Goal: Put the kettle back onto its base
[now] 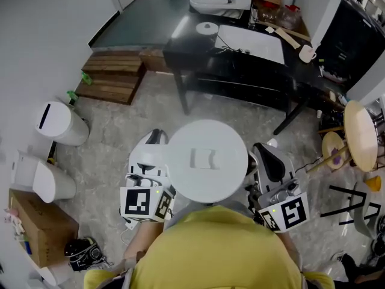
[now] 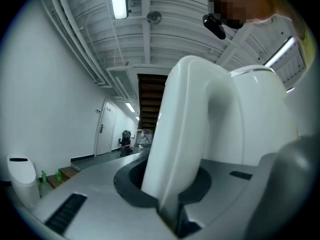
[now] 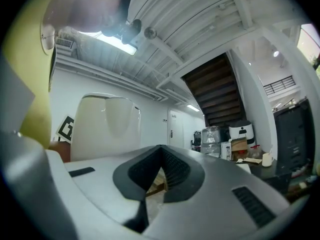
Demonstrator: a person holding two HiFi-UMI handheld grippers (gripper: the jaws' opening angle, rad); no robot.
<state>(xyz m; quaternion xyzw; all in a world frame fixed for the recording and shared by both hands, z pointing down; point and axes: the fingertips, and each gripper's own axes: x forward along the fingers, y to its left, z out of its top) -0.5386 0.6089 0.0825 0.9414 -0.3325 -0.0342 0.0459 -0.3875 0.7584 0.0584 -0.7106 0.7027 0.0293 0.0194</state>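
Note:
The white kettle [image 1: 206,160] hangs in the air close in front of me, its round lid seen from above. My left gripper [image 1: 154,142] is shut on the kettle's white handle [image 2: 184,134], which fills the space between its jaws; the kettle body [image 2: 260,119] rises just beyond. My right gripper [image 1: 263,152] floats beside the kettle's right side, shut with nothing in it [image 3: 150,184]; the kettle [image 3: 105,128] shows off to its left. A round white disc, probably the base [image 1: 207,27], lies on the black table [image 1: 240,71] farther ahead.
Two white bins [image 1: 60,124] [image 1: 45,182] and a cardboard box [image 1: 36,227] stand on the floor to the left. A wooden pallet [image 1: 111,77] lies left of the table. A round wooden stool [image 1: 361,134] stands at the right. A white board [image 1: 249,44] and clutter cover the table.

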